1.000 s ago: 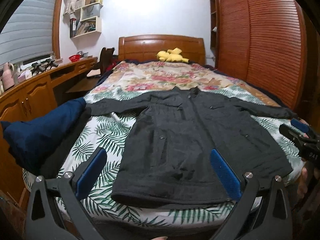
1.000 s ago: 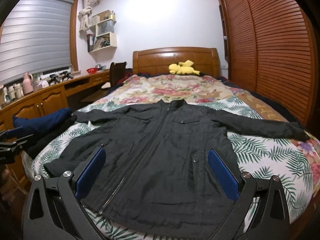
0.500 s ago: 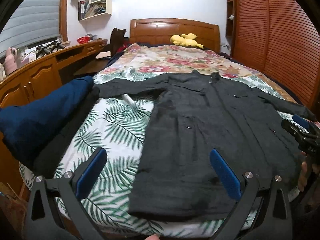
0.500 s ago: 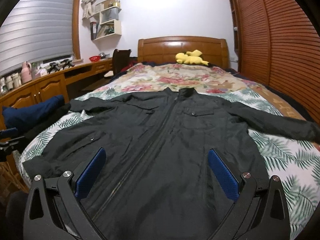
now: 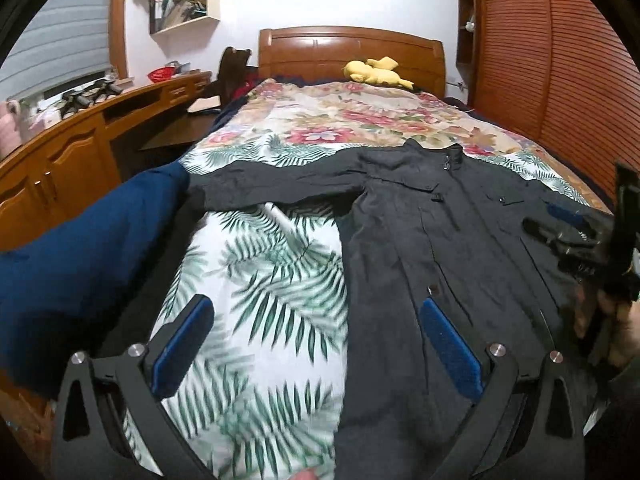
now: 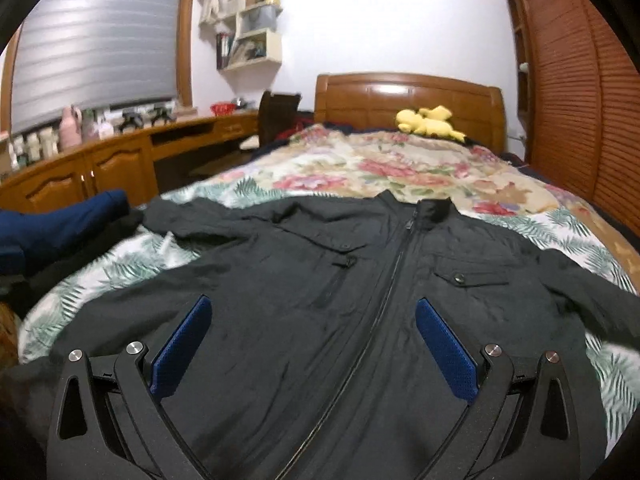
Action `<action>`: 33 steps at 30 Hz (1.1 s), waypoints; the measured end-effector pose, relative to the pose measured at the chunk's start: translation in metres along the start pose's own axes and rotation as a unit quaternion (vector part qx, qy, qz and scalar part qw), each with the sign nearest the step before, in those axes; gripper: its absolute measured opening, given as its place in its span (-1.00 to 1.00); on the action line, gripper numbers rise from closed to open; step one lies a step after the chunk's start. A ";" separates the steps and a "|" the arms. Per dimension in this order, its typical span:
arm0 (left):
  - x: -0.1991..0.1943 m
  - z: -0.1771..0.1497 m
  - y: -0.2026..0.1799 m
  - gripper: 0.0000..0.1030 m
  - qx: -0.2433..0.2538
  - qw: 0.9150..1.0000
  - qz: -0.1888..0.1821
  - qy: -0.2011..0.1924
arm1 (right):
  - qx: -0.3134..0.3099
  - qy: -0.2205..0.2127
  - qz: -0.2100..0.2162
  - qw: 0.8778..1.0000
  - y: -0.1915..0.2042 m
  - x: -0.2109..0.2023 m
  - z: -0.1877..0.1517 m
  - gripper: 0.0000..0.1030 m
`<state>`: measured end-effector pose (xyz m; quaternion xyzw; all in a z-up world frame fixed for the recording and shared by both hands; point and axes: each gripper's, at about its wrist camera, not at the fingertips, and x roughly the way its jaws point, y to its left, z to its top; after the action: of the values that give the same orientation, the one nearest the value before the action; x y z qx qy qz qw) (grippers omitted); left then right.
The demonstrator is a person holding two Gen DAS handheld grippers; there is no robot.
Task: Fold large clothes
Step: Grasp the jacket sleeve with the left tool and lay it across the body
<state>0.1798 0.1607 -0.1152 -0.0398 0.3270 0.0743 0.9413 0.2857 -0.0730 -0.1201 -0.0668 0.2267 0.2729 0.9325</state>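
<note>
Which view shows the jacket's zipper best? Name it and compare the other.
The right wrist view: the zipper runs plainly down the middle of the black jacket, from collar to hem. In the left wrist view the jacket lies off to the right, its front closure only faintly visible.

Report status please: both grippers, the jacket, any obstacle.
Left gripper open, right gripper open, both empty. Black jacket flat on bed, zipped, sleeves spread, unfolded. Navy garment beside left sleeve.

You face a white wall [image 6: 380, 20] behind a wooden headboard [image 6: 408, 98]; louvred wardrobe doors [image 6: 580, 100] stand right, a long wooden desk [image 6: 120, 152] and blind-covered window [image 6: 96, 40] left.
</note>
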 end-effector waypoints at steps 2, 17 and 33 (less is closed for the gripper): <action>0.014 0.012 0.003 1.00 0.004 1.000 -0.003 0.001 | 0.006 0.026 0.017 0.999 -0.006 0.019 0.000 1.00; 0.183 0.079 0.023 1.00 -0.025 0.995 -0.048 0.078 | 0.021 0.083 0.049 0.995 -0.014 0.050 -0.018 1.00; 0.247 0.085 0.083 0.35 -0.181 0.975 -0.073 0.105 | 0.032 0.086 0.043 0.995 -0.016 0.053 -0.019 1.00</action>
<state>0.4092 0.2815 -0.2042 -0.2409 0.4011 0.0590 0.8818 0.3269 -0.0653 -0.1614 -0.0506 0.3175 0.2984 0.8987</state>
